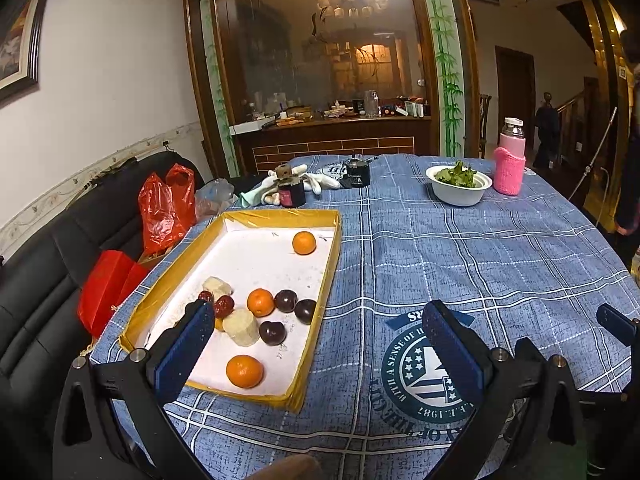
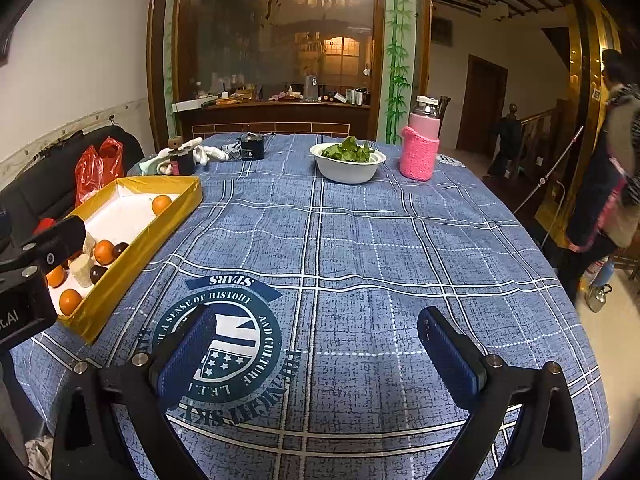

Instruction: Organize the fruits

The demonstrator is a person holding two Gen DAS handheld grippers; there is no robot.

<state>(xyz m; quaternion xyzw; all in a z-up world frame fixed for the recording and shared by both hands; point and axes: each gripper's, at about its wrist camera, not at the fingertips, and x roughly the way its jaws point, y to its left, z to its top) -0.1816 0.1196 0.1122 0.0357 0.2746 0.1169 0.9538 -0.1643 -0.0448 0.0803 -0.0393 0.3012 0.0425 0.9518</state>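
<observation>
Both tongs, left [image 1: 320, 344] and right [image 2: 316, 344], spread and empty above worktop [image 2: 360, 240]; oranges [image 1: 260, 302], plums [image 1: 285, 300] mixed in yellow tray [image 1: 316, 320]; best descending squarely over one fruit, clear of neighbours.

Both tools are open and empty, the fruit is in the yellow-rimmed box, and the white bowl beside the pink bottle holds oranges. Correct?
Not quite. The white bowl beside the pink bottle holds green leaves, not oranges, as the right wrist view shows. The rest stands: left tool and right tool are open and empty, fruit in the yellow-rimmed box.
</observation>
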